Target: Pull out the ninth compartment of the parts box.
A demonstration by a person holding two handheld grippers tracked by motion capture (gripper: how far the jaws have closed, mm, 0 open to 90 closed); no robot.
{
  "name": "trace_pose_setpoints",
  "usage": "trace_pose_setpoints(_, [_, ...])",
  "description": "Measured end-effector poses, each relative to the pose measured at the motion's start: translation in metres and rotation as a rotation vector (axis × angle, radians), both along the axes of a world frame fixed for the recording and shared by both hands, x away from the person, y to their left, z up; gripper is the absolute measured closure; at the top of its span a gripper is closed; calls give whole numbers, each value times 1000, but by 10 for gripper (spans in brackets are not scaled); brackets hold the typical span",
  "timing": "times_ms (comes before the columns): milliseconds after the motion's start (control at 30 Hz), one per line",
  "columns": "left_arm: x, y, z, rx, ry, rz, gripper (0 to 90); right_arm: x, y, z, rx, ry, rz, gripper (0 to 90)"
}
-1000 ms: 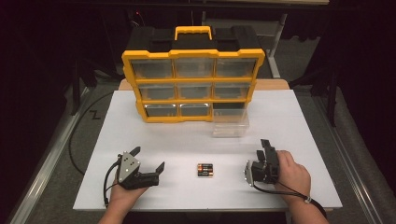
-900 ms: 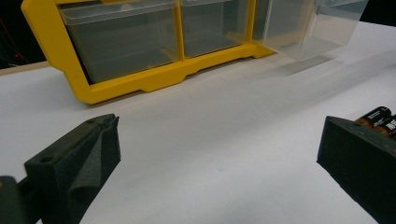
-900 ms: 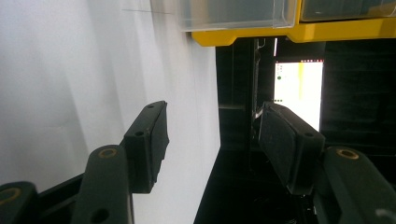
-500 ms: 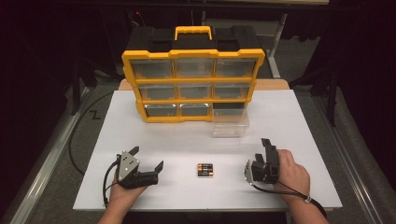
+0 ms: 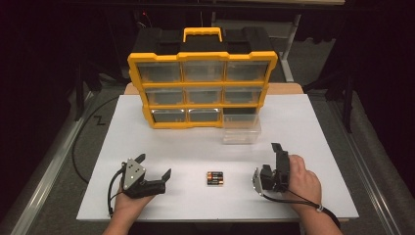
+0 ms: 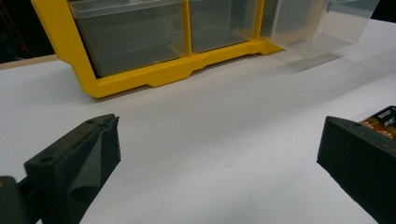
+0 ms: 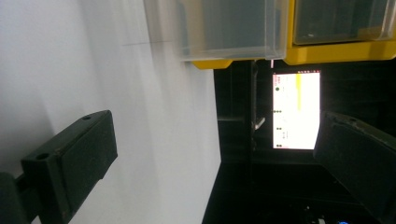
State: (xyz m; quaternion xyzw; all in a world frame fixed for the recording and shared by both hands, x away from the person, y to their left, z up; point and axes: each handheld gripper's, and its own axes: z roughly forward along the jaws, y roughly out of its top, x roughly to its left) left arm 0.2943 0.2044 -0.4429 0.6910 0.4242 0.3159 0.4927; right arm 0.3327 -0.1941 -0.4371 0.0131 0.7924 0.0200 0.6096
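White table [image 5: 195, 142]: batteries [image 5: 215, 178] lie between the left gripper [image 5: 154, 172] and right gripper [image 5: 278, 164], both gaping; right jaws just opened, nothing between.

Organiser [image 5: 202, 88] – glossy yellow plastic (clear drawers); table [image 5: 161, 147] matt white.

My left tool [image 6: 219, 172] gapes wide over bare white bench [image 6: 210, 130]. Batteries [image 6: 380, 122] peek behind its right jaw. Ahead: yellow organizer [image 6: 154, 74], clear drawer [image 6: 322, 25] pulled out.
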Motion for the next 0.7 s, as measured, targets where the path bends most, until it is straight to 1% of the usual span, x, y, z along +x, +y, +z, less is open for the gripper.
trace_pose_setpoints(33, [0,0,0,-3,0,7,3,0,0,0,0,-6,3,9])
trace_pose_setpoints(100, [0,1,1,-5,-8,20,3,0,0,0,0,-2,4,9])
trace_pose_setpoints(200, [0,2,1,-4,-5,26,3,1,-1,0,1,-5,7,9])
trace_pose_setpoints(233, [1,2,1,-8,-5,26,3,0,-1,0,15,-4,-9,9])
trace_pose_setpoints(267, [1,2,2,-11,-2,24,3,2,-2,0,32,4,-4,9])
trace_pose_setpoints(300, [1,2,2,-16,-2,24,3,2,-3,0,34,-1,-13,9])
trace_pose_setpoints(367, [1,2,2,-16,-1,22,3,3,-4,1,59,5,-20,9])
trace_pose_setpoints(400, [1,2,1,-17,-1,20,3,4,-5,2,99,16,-35,9])
trace_pose_setpoints(433, [1,1,1,-10,-4,19,3,4,-6,2,115,15,-39,9])
trace_pose_setpoints(467, [1,1,1,-1,-8,18,3,5,-7,3,147,21,-44,9])
trace_pose_setpoints(500, [1,1,1,0,-8,15,3,6,-9,4,198,39,-54,9])
trace_pose_setpoints(533, [1,0,2,2,-6,11,3,7,-10,4,219,48,-62,9])
trace_pose_setpoints(567, [1,0,2,5,-7,11,3,7,-11,5,256,64,-73,9])
trace_pose_setpoints(633, [2,0,1,7,-4,13,3,8,-13,5,323,82,-90,9])
trace_pose_setpoints(667, [3,0,1,5,1,15,3,9,-14,6,339,88,-86,9])
trace_pose_setpoints(700, [3,0,1,5,3,15,3,10,-16,6,368,100,-97,9])
